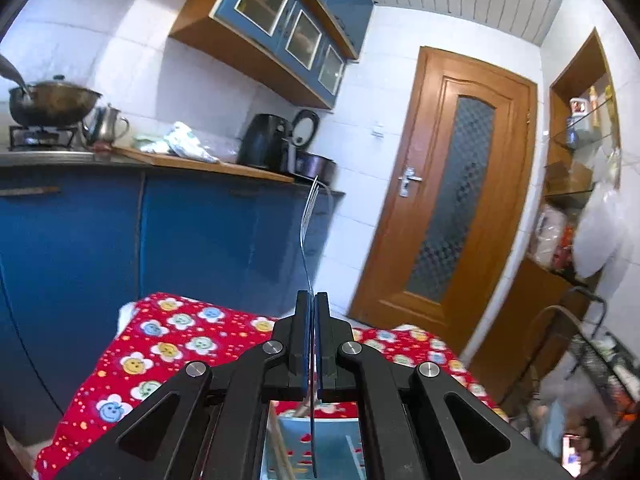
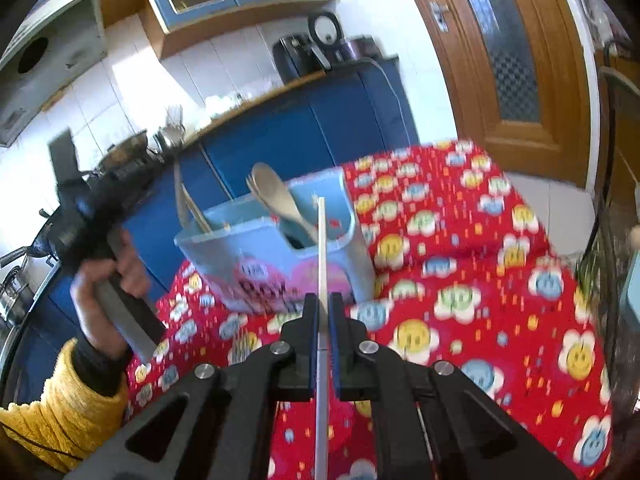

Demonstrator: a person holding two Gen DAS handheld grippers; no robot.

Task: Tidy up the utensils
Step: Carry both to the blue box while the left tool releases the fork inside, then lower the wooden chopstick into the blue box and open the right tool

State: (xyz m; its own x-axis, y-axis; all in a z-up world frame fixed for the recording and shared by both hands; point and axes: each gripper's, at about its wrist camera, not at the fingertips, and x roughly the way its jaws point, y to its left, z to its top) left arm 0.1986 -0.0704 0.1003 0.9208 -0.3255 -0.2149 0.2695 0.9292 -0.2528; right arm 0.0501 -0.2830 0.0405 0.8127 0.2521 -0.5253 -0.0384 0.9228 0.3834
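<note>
My left gripper [image 1: 313,298] is shut on a thin metal utensil [image 1: 307,236], seen edge-on, its head pointing up and its handle reaching down over the light blue utensil holder [image 1: 340,444]. My right gripper [image 2: 322,300] is shut on a white chopstick [image 2: 321,248] whose tip points at the holder [image 2: 256,252]. The holder stands on the red flower-print cloth [image 2: 460,280] and holds a wooden spoon [image 2: 276,196], a wooden fork and other sticks. The left gripper [image 2: 80,220] shows in the right wrist view, held in a hand left of the holder.
Blue cabinets [image 1: 180,240] with a worktop carry a wok [image 1: 52,102], kettle and black appliance [image 1: 264,140] behind the table. A wooden door [image 1: 452,208] is at the right, with shelves [image 1: 576,168] and a wire rack [image 1: 592,352] beside it.
</note>
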